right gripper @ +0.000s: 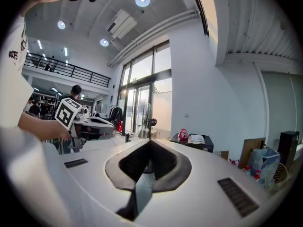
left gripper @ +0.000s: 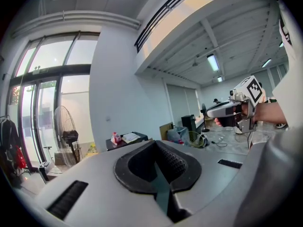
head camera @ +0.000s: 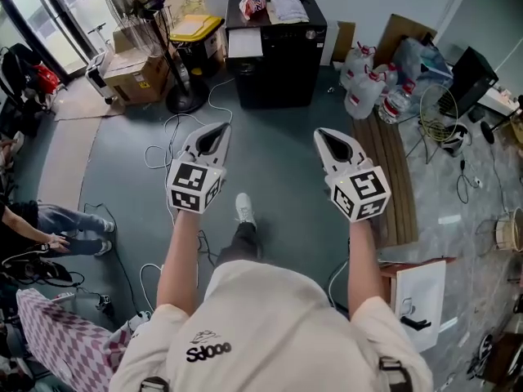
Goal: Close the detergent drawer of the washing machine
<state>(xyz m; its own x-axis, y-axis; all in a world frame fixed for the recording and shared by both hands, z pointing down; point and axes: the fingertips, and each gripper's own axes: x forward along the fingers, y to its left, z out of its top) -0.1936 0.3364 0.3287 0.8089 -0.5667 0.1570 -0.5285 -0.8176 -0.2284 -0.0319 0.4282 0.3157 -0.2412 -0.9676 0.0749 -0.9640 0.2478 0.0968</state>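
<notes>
A black washing machine (head camera: pixel 276 51) stands on the floor ahead, with a red-and-white bag, a folded cloth and a paper on its lid. I cannot make out its detergent drawer from here. My left gripper (head camera: pixel 214 131) and right gripper (head camera: pixel 327 135) are held side by side in the air, well short of the machine, both pointing at it. Each has its jaws together with nothing between them. The left gripper view shows the machine (left gripper: pixel 127 138) small and far beyond my left gripper (left gripper: pixel 155 143). The right gripper view shows it (right gripper: pixel 191 142) beyond my right gripper (right gripper: pixel 150 141).
A standing fan (head camera: pixel 147 23), a cardboard box (head camera: pixel 135 76) and a yellow-lidded bin (head camera: pixel 196 33) stand left of the machine. Water bottles (head camera: pixel 368 84) and a wooden pallet (head camera: pixel 396 178) lie to the right. Cables (head camera: pixel 176 137) trail over the floor. A person (head camera: pixel 49 227) sits at the left.
</notes>
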